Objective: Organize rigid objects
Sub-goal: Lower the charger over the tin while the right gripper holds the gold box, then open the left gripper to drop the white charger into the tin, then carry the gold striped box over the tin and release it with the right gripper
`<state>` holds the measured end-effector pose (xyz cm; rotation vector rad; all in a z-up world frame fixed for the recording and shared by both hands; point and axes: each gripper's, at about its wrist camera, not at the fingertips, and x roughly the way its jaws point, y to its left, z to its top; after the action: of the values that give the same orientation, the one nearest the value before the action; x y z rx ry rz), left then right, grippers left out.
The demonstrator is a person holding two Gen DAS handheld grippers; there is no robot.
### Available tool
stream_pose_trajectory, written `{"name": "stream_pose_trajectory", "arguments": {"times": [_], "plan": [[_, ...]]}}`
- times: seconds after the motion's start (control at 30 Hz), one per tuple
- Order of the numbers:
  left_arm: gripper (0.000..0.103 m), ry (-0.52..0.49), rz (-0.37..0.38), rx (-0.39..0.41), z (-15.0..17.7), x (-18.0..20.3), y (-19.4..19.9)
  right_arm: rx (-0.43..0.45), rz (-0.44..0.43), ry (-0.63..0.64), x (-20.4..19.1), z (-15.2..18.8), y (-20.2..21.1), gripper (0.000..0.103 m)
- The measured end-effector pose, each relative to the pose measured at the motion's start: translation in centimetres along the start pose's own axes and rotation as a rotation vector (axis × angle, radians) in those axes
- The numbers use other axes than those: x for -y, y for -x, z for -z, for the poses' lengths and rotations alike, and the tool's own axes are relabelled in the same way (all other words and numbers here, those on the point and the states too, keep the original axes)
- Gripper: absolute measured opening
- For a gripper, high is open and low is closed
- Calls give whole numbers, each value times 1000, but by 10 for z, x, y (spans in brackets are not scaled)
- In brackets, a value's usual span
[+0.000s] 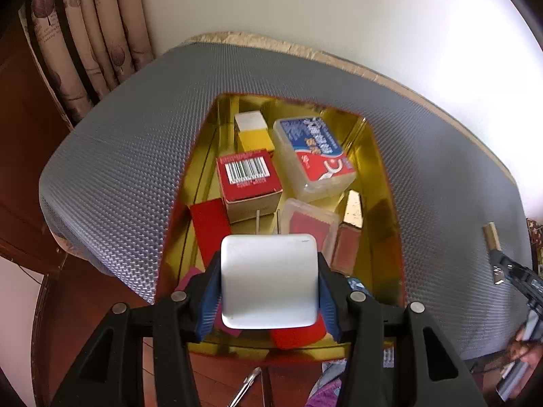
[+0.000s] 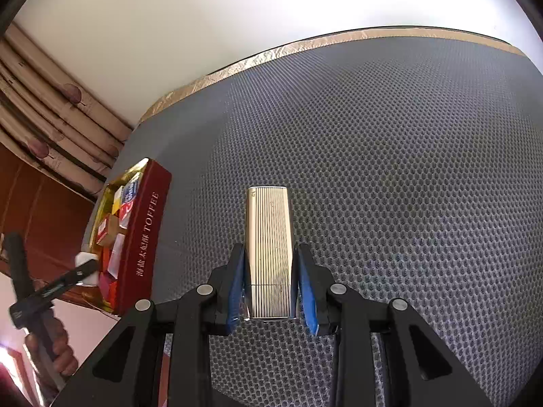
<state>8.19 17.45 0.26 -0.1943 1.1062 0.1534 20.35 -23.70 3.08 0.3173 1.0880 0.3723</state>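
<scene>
The left tongs (image 1: 269, 291), clamped on a white rounded block (image 1: 269, 279), hang right over the near end of the toffee tin (image 1: 380, 183). The right tongs (image 2: 269, 291) grip a ribbed gold case (image 2: 269, 251), long axis pointing ahead, over the grey mesh mat (image 2: 407, 169), with the tin well off to their left.

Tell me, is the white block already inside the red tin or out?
Out: the white block is clamped between the left fingers, above the tin.

A glossy gold-lined tin (image 1: 380, 183) sits on rough grey mesh cloth (image 1: 135, 156); the ribbed metal case (image 2: 269, 251) shines.
</scene>
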Motion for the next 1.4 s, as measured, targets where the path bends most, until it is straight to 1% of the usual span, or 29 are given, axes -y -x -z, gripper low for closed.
{"name": "stream_pose_trajectory", "arguments": {"times": [0.1,0.17,0.33,0.5,0.6,0.67,0.8,0.87,1.0,1.07,1.17,1.27,1.33,1.4], "plan": [[51,1,-17,-15,-2,0,-12,4,-9,1,-1,0,8,28],[51,4,-14,-20,-3,-1,-16,5,-12,1,-4,0,10,28],[51,0,-26,-9,-4,-3,-22,-1,-25,4,-9,1,12,28],[51,-6,-39,21,-7,-6,-25,1,-35,15,-21,2,13,28],[53,-26,-72,62,-7,-5,-24,7,-51,31,-38,0,14,28],[53,-19,-56,86,-8,-7,-20,6,-62,45,-49,-1,14,28],[53,30,19,140,-10,-15,2,14,-87,90,-75,-4,19,28],[53,37,4,148,-10,-17,13,14,-102,122,-91,-7,20,28],[53,60,-28,116,1,-19,31,0,-151,195,-132,-14,16,28],[53,85,-25,92,13,-22,39,-8,-165,228,-152,-17,10,28],[53,114,-15,86,29,-27,49,-36,-203,284,-187,-9,-5,28],[53,118,-22,111,46,-27,60,-68,-221,328,-217,1,-25,28],[53,102,-66,142,50,-24,63,-88,-223,352,-229,7,-38,28],[53,93,-76,144,50,-24,61,-113,-219,358,-236,11,-53,28]]}}
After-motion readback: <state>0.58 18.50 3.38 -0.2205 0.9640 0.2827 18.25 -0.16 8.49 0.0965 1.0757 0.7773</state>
